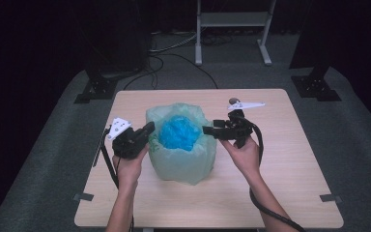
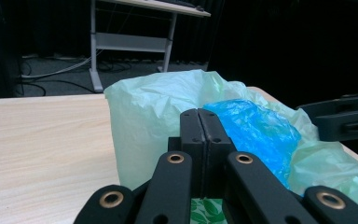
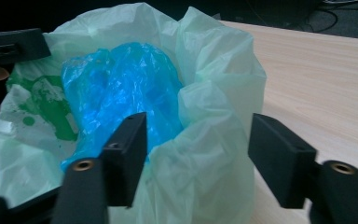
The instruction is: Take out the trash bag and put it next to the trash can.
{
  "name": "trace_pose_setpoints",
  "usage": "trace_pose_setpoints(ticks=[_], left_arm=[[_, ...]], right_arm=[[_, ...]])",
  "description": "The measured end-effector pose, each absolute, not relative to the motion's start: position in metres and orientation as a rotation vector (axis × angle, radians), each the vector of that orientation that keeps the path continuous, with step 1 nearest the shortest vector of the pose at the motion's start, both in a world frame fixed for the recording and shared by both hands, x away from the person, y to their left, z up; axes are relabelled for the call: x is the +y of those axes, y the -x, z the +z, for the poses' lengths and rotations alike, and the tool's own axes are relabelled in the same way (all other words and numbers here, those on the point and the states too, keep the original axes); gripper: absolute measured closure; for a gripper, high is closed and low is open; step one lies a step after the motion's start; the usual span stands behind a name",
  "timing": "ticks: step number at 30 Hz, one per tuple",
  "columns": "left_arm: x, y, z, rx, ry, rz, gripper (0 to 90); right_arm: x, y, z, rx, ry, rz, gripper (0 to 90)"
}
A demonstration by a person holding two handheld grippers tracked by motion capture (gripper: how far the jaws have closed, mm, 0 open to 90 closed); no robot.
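Observation:
A pale green plastic bag [image 1: 188, 162] stands open in the middle of the wooden table [image 1: 280, 159]. A crumpled blue plastic bag [image 1: 179, 133] sits inside it. My left gripper [image 1: 149, 128] is shut, its tips [image 2: 199, 113] against the green bag [image 2: 140, 116] at its left rim; I cannot tell whether film is pinched. My right gripper [image 1: 206, 130] is open and straddles the right rim: in the right gripper view [image 3: 198, 140], one jaw is inside beside the blue bag [image 3: 121, 84], the other outside the green bag [image 3: 214, 70]. Neither pad presses on the film.
A white desk frame [image 1: 232, 29] stands on the floor beyond the table, with black stands [image 1: 99, 82] and cables at the back left and another stand [image 1: 316, 84] at the back right. Tape marks [image 1: 83, 197] sit on the table's front corners.

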State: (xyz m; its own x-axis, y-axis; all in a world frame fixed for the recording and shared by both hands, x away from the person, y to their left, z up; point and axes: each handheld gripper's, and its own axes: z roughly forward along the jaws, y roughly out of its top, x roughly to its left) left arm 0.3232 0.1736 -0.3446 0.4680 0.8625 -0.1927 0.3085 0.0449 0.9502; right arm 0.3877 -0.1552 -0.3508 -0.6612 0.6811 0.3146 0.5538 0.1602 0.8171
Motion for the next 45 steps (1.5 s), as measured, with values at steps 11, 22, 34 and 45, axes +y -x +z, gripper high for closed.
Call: trace_pose_setpoints(ticks=[11,22,34,45], left_arm=[[0.173,-0.324,-0.342,1.065,-1.500,0.565,90.0],[0.169,-0.325,-0.339,1.054,-1.486,0.548,90.0],[0.146,-0.325,-0.335,1.010,-1.497,0.515,89.9],[0.118,-0.326,-0.343,0.966,-1.557,0.487,89.9]], right_arm=[[-0.146,-0.390,-0.352,2.220,-1.222,1.527,77.8],[-0.144,-0.387,-0.337,2.187,-1.154,1.531,90.0],[-0.113,-0.378,-0.319,2.276,-1.054,1.555,90.0],[-0.094,-0.383,-0.321,2.306,-1.123,1.716,90.0]])
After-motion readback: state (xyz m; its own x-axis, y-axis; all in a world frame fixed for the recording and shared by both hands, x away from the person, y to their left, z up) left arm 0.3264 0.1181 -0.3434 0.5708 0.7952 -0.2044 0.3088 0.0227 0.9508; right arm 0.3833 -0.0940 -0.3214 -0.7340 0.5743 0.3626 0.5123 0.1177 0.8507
